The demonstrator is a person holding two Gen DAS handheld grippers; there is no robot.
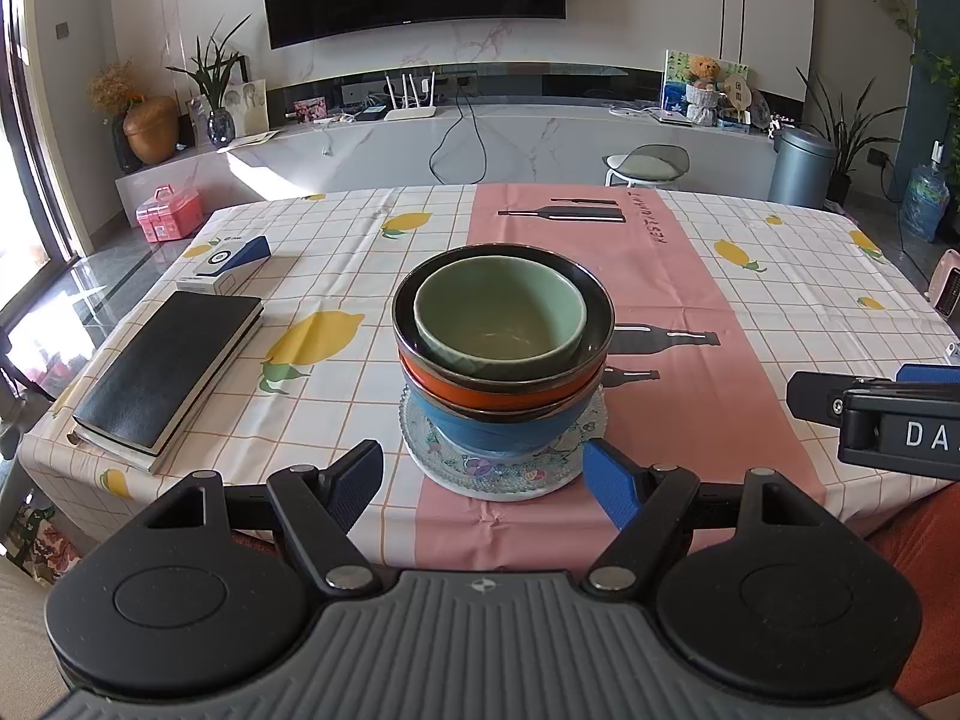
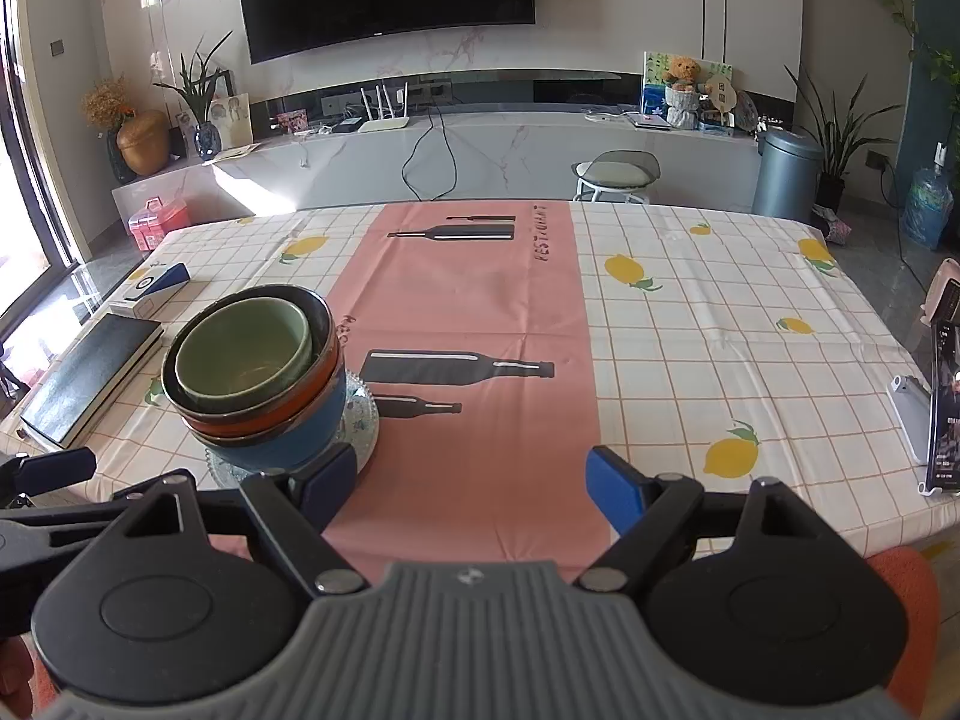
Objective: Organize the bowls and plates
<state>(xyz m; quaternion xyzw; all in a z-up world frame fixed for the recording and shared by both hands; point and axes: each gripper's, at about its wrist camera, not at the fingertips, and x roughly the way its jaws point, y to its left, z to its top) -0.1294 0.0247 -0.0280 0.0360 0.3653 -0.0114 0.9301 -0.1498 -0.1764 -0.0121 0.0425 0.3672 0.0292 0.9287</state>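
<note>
A stack stands on the table near its front edge: a green bowl (image 1: 501, 318) nested in an orange bowl (image 1: 480, 387), on a blue bowl (image 1: 501, 429), on a patterned glass plate (image 1: 540, 474). My left gripper (image 1: 489, 483) is open and empty just in front of the stack, not touching it. The stack also shows in the right wrist view, with the green bowl (image 2: 243, 354) at the left. My right gripper (image 2: 468, 489) is open and empty to the right of the stack, over the pink strip. It also shows at the right edge of the left wrist view (image 1: 870, 396).
A black notebook (image 1: 168, 369) and a small blue and white box (image 1: 231, 261) lie at the table's left. A white device (image 2: 912, 417) and an upright dark card (image 2: 945, 402) stand at the right edge. The lemon-print tablecloth (image 2: 690, 330) covers the table.
</note>
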